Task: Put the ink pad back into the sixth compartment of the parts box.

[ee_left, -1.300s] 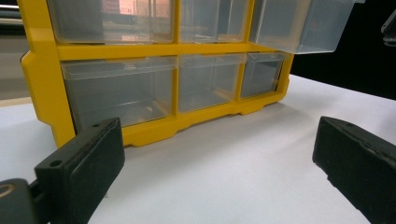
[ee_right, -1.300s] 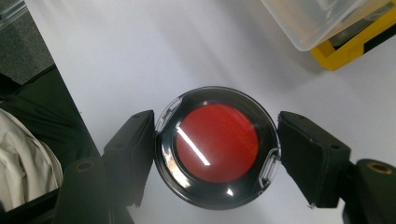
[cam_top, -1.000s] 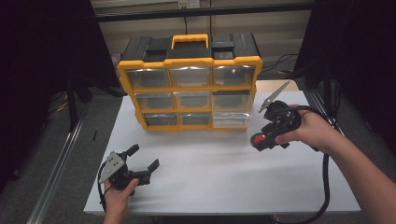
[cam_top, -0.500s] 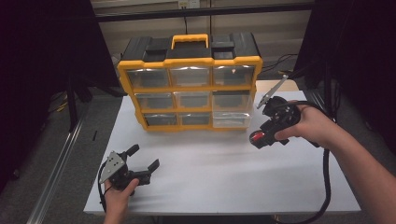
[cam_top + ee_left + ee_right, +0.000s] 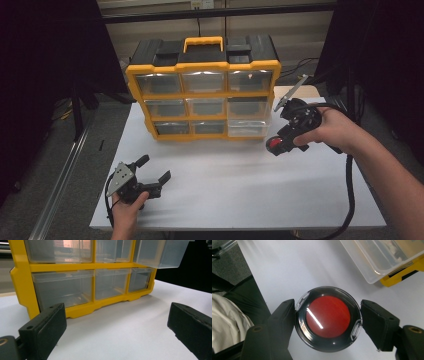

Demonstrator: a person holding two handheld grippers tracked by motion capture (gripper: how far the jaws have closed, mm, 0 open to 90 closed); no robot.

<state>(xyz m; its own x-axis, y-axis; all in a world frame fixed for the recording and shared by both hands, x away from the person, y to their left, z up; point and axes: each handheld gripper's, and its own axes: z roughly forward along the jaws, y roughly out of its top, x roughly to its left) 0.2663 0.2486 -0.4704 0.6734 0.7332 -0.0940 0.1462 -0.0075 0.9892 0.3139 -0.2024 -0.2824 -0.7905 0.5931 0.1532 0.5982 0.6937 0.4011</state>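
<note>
A round black case with a red disc (image 5: 327,315) sits between my right gripper's (image 5: 328,321) two jaws, which are shut on its sides. A hand holds that right gripper (image 5: 278,142) above the table's right side, near the organizer's lower right corner, with the round case (image 5: 273,145) pointing down and left. The yellow organizer (image 5: 202,70) with clear drawers stands at the back centre. Its middle-right drawer (image 5: 249,107) is pulled out; this drawer (image 5: 160,252) also juts out in the left gripper view. My left gripper (image 5: 156,168) rests open near the front left, empty.
The white table (image 5: 240,185) has bare room in front of the organizer. A black cable (image 5: 350,190) trails from the right gripper over the table's right edge. The pulled-out clear drawer (image 5: 382,257) overhangs the table just beyond the round case.
The right gripper has shifted slightly towards the organizer, still holding the round case. The left gripper has not moved.
</note>
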